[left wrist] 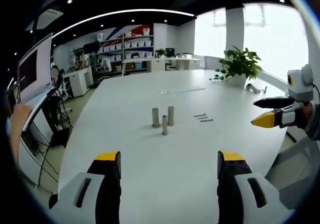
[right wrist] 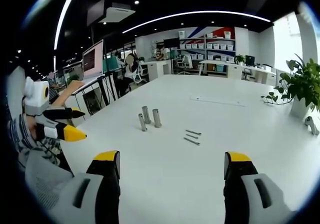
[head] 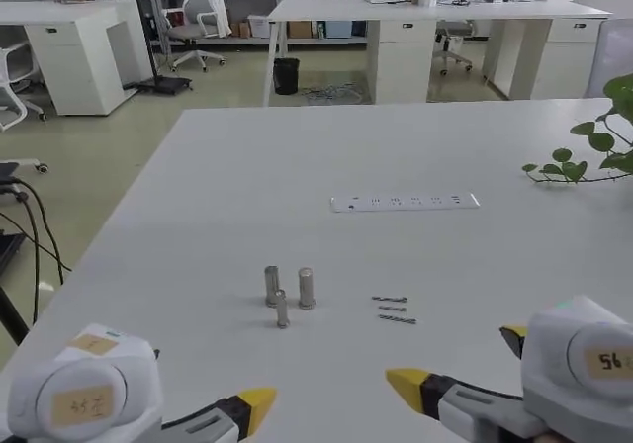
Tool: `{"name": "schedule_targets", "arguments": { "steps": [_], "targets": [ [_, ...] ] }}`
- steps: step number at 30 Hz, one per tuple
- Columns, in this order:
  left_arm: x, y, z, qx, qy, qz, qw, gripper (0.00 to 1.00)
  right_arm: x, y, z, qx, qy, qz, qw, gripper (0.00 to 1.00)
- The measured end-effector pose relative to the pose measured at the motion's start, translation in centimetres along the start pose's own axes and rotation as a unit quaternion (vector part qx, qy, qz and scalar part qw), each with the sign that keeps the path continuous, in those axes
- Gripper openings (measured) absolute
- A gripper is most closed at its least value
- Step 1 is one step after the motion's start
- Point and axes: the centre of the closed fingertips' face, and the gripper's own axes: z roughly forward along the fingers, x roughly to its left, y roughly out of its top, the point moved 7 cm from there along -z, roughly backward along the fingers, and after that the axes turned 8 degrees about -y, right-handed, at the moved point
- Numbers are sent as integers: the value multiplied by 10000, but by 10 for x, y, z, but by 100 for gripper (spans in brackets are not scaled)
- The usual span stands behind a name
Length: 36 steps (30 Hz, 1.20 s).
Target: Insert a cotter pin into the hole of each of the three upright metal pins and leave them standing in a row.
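Three short upright metal pins (head: pixel 287 293) stand close together in a small cluster near the middle of the white table (head: pixel 198 216). Just right of them lie three thin cotter pins (head: pixel 393 309), side by side and flat on the tabletop. My left gripper (head: pixel 252 408) sits low at the near left, and my right gripper (head: pixel 460 361) at the near right, both well short of the parts. In the left gripper view the jaws (left wrist: pixel 169 159) are spread wide and hold nothing, with the metal pins (left wrist: pixel 164 119) ahead. The right gripper (right wrist: pixel 171 159) is likewise open and faces the metal pins (right wrist: pixel 148 118) and cotter pins (right wrist: pixel 191 136).
A white power strip (head: pixel 406 203) lies beyond the parts. A potted plant (head: pixel 593 146) trails leaves over the table's right side. Other desks, chairs and shelves stand behind the table.
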Motion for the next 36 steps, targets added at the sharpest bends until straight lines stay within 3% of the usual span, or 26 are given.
{"name": "schedule_targets", "arguments": {
  "steps": [24, 36],
  "targets": [
    [2, 0, 5, -70, -59, 35, 10000, 70, 1, 5, 0, -232, 80, 86, 9997, 73],
    [9, 2, 26, -39, -182, 79, 9998, 65, 2, 1, 7, -116, 172, 25, 9998, 73]
  ]
}}
